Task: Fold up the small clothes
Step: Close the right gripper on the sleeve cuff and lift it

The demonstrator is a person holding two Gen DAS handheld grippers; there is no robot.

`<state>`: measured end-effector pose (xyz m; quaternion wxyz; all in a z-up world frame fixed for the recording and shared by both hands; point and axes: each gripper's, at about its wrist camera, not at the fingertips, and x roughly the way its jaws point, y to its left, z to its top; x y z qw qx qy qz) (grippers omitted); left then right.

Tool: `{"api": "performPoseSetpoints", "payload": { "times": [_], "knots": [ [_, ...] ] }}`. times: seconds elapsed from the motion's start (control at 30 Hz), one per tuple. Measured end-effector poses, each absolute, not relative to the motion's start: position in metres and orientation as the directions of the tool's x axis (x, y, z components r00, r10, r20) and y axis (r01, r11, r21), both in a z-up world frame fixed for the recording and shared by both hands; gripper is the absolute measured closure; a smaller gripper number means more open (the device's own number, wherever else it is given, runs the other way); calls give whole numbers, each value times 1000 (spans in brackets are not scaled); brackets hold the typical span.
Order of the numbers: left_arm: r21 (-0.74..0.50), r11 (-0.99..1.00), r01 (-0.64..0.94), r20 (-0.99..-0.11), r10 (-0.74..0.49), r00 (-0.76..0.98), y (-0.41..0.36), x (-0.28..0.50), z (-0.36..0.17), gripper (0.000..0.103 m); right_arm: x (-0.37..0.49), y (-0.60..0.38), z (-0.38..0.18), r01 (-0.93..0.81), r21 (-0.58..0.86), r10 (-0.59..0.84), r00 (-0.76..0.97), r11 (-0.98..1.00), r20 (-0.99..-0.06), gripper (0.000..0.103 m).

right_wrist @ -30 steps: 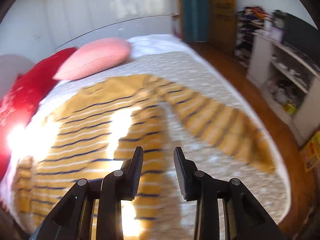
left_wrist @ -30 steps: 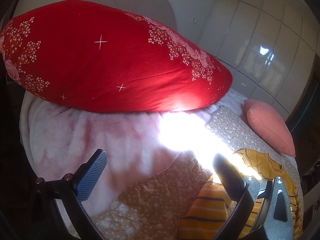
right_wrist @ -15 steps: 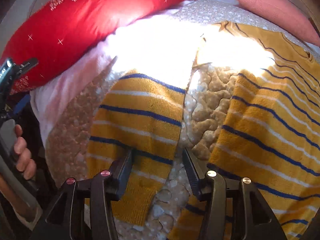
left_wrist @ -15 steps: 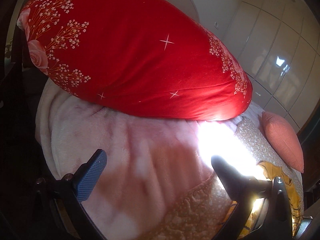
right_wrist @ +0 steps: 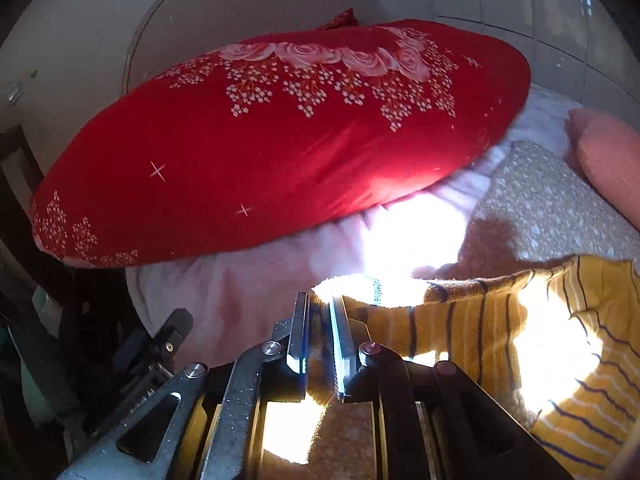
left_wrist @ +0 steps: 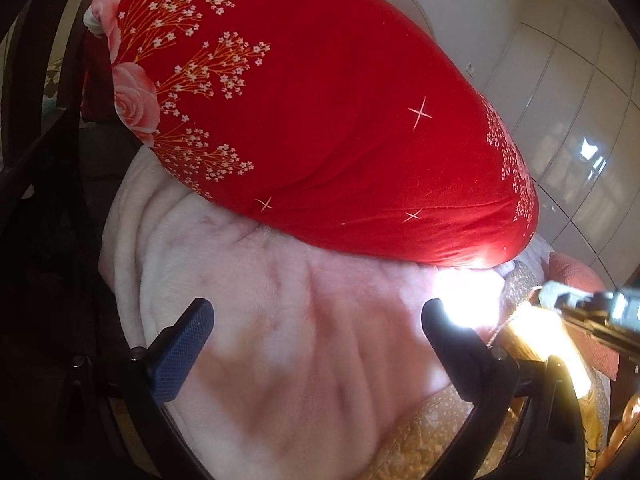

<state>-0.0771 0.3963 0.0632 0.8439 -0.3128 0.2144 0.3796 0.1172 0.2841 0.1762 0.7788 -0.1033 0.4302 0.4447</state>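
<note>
Only the right wrist view shows the right gripper clamped on the cuff end of the yellow striped sweater, whose sleeve stretches rightward from the jaws over the quilt. The left gripper, jaws apart, hovers over the pink blanket below the red pillow.

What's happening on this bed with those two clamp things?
A person is folding a yellow striped sweater on the bed, using a clamp tool in each hand. The right gripper is shut on the end of a sleeve and holds it lifted off the quilt. The left gripper is open and empty, over the pink blanket below the big red pillow.
</note>
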Motion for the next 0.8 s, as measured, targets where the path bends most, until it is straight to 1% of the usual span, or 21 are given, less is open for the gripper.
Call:
{"api": "performPoseSetpoints", "payload": {
  "times": [0.03,0.07,0.1,0.13,0.17,0.27,0.33,0.43,0.53,0.6,0.67,0.73,0.8],
  "knots": [
    [-366,514,-776,-598,509,620,396,-77,63,0,122,291,178,-786,216,605,237,579,-760,85],
    [-364,517,-775,-597,510,620,395,-77,63,0,127,293,179,-784,214,606,243,582,-757,73],
    [-357,524,-773,-597,508,620,394,-76,63,0,130,291,180,-773,212,601,258,598,-756,65],
    [-350,535,-769,-596,506,623,391,-74,64,0,134,285,180,-753,209,593,284,624,-753,50],
    [-344,550,-761,-594,500,630,389,-69,65,0,137,275,180,-730,213,591,308,649,-746,45],
    [-341,617,-709,-574,461,677,374,-60,70,0,144,226,175,-661,240,569,341,711,-748,45],
    [-345,675,-652,-556,412,722,358,-52,74,0,141,172,169,-609,284,566,337,740,-752,45],
    [-363,760,-539,-540,300,786,327,-34,77,0,122,69,162,-513,336,552,355,790,-755,45],
    [-329,843,-426,-538,204,818,284,-17,81,0,89,-48,157,-382,314,470,440,869,-765,45],
    [-355,877,-323,-540,89,837,253,-8,80,0,65,-124,151,-257,272,368,496,927,-786,45],
    [-419,882,-215,-548,-57,834,225,2,73,0,45,-195,142,-118,254,278,519,960,-808,45],
    [-480,866,-139,-570,-187,800,198,12,61,0,24,-259,134,8,266,221,534,964,-816,46],
    [-519,847,-113,-607,-273,746,174,19,45,0,7,-308,127,95,296,197,551,951,-811,46]
  ]
}}
